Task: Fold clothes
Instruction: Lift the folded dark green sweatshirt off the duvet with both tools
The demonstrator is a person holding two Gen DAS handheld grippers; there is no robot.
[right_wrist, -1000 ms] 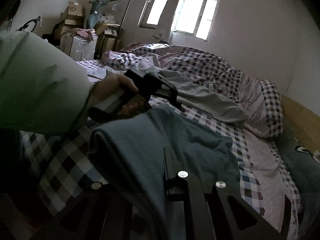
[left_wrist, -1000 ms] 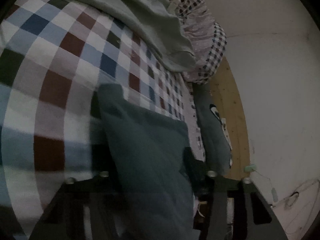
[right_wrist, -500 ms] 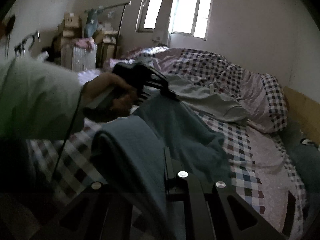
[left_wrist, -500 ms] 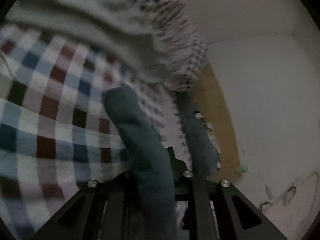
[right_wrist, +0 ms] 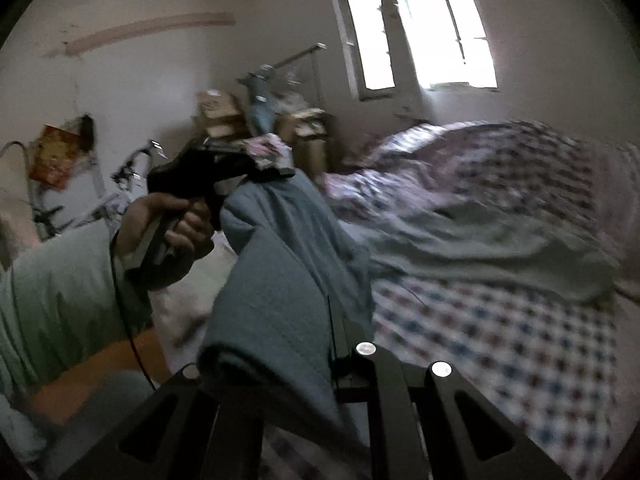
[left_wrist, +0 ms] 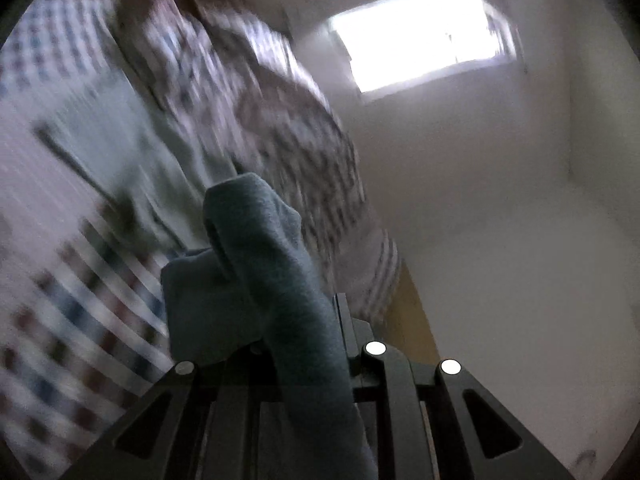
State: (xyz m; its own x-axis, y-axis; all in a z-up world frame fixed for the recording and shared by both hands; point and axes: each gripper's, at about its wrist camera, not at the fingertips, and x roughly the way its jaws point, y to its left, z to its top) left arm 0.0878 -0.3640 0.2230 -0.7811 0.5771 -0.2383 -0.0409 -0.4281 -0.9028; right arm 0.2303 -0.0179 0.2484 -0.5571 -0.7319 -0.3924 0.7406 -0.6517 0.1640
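Teal garment (right_wrist: 280, 280) held in the air above the bed (right_wrist: 500, 340), stretched as a long band; its long axis runs from the right tongs (right_wrist: 336, 356) up and away to the left tongs (right_wrist: 276, 172). Both tongs clenched on the cloth, one at each end. Left hand (right_wrist: 168, 224) grips its handle. Grey garment (right_wrist: 500, 248) lies on the checked bed beyond. Left view blurred.

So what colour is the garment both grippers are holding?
Dusty blue-teal garment, plain, clearest in the right wrist view.
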